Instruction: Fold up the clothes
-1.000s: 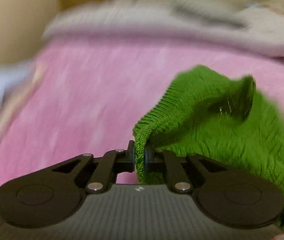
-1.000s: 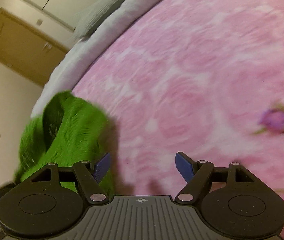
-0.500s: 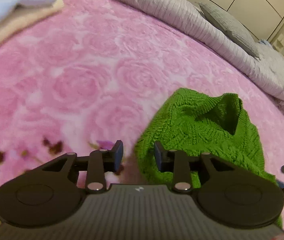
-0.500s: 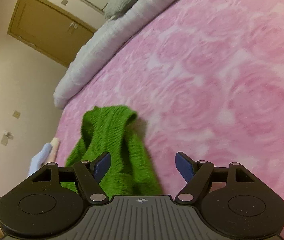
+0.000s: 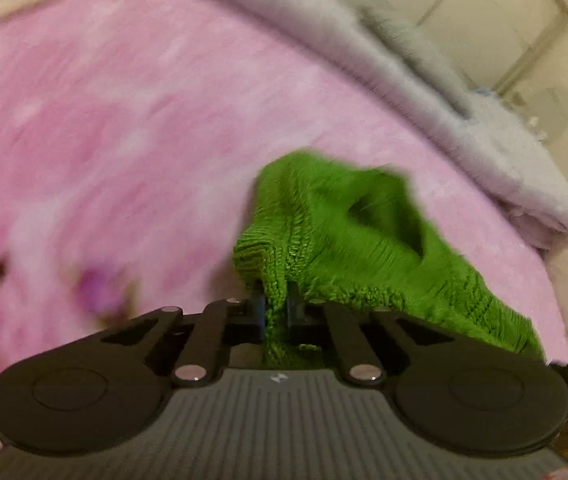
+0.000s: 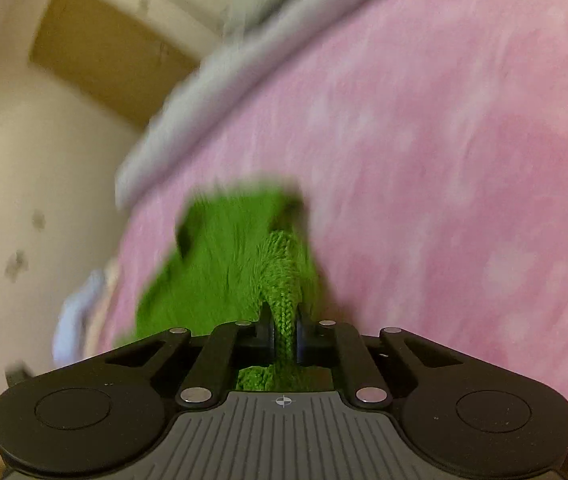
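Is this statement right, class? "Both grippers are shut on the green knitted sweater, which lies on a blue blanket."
Not quite. The blanket is pink, not blue, as both wrist views show. The rest holds: the left gripper and the right gripper are each shut on the green knitted sweater.

Pink blanket [image 5: 124, 140] and grey duvet [image 5: 364, 52] smeared by blur

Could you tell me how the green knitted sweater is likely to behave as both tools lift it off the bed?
Likely floppy: the green sweater bunches and drapes from the left tool. Its chunky knit, pinched in the right tool, probably grips rather than slips.
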A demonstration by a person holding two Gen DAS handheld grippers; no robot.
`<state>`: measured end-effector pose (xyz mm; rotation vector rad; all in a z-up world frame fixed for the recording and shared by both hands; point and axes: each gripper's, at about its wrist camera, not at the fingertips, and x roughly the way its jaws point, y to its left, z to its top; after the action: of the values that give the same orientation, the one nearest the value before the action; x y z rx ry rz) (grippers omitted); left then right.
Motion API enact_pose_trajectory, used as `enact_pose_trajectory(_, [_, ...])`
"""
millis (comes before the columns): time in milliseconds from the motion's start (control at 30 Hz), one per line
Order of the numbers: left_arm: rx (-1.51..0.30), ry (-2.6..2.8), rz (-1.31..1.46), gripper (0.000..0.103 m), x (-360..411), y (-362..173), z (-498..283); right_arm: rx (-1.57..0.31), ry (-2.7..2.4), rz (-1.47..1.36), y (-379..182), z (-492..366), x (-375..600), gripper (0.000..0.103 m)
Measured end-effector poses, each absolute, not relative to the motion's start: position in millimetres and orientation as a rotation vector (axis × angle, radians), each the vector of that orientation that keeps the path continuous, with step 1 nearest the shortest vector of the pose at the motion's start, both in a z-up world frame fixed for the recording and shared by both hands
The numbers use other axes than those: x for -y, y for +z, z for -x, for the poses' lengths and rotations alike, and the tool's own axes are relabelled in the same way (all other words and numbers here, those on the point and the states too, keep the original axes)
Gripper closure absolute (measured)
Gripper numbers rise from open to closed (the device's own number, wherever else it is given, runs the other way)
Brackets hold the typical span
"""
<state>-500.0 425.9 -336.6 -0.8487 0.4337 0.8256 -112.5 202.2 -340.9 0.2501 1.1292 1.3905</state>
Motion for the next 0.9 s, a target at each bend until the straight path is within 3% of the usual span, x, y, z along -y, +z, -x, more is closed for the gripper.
enact_pose_trajectory(200, [-0.274, 0.699, 0.642, 0.098, -440, -253, 424, -0.786, 1.365, -0.318, -257, 54, -205, 0.097])
enact_pose_trajectory(300, [-0.329, 0.66, 0.647, 0.085, -444, -247, 386, -0.717, 1.275, -0.253, -241, 34, -206, 0.094])
enact_pose_trajectory(333, [-0.378, 0.678, 0.643, 0.081, -441, -253, 378, -0.735, 1.219, -0.197, -244, 29, -204, 0.089])
enact_pose_trajectory(400, [-0.471, 0.729, 0.601, 0.077, -428, -266, 369, -0.766, 1.104, -0.086, -251, 20, -200, 0.061])
enact_pose_trajectory(467, [-0.536, 0.769, 0.569, 0.075, -406, -284, 373, -0.729, 1.096, -0.002, -260, 27, -178, 0.04])
enact_pose_trajectory(500, [-0.568, 0.792, 0.579, 0.075, -390, -294, 380, -0.723, 1.114, 0.054, -268, 37, -164, 0.036])
enact_pose_trajectory(733, [-0.608, 0.742, 0.714, 0.069, -281, -322, 408, -0.645, 1.352, 0.388, -306, 138, -100, 0.036])
enact_pose_trajectory(900, [-0.626, 0.762, 0.687, 0.064, -243, -326, 389, -0.522, 1.411, 0.57, -319, 191, -120, 0.036])
